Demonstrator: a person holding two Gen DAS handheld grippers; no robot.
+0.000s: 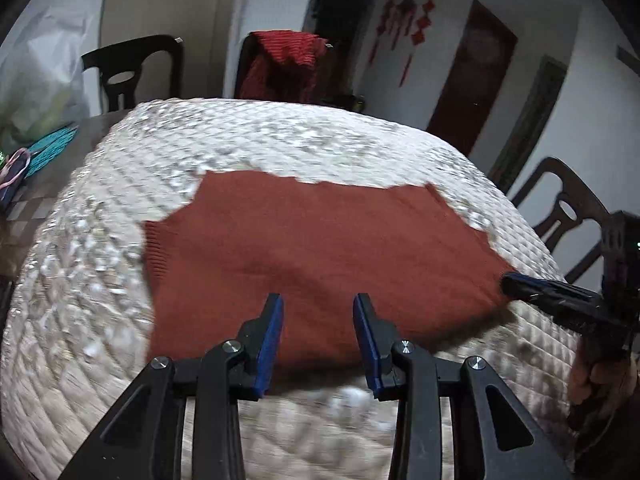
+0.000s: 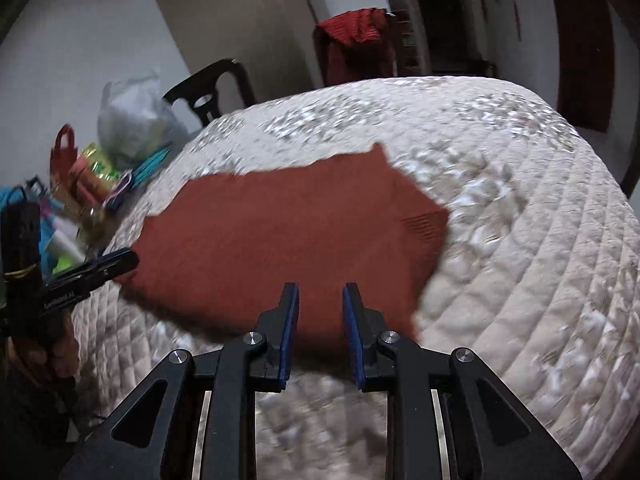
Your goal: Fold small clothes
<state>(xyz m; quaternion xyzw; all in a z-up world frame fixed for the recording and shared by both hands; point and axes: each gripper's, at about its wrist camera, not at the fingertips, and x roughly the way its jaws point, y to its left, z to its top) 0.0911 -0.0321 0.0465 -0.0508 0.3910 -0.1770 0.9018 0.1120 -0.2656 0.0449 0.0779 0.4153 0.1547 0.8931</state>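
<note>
Lying flat on a quilted cream bedspread (image 1: 280,136), a rust-red knitted garment (image 1: 320,240) occupies the area directly ahead of both tools, its ribbed cuff edges showing at either side. Left gripper (image 1: 318,304): black frame with blue pads, jaws parted and holding nothing, fingertips hovering over the garment's near hem. Right gripper (image 2: 320,292): same build, jaws likewise parted and unloaded, fingertips above the near hem toward the garment's right portion. In the left wrist view the right gripper appears at the far right, its tip at the garment's right corner; whether it touches the fabric cannot be told. In the right wrist view the left gripper appears at the far left, tip at the garment's left corner. Beyond the bedspread stand dark wooden chairs (image 1: 132,68), one draped with a red striped cloth (image 1: 288,48). A translucent plastic bag (image 2: 132,120) and assorted colourful items lie left of the bedspread.
</note>
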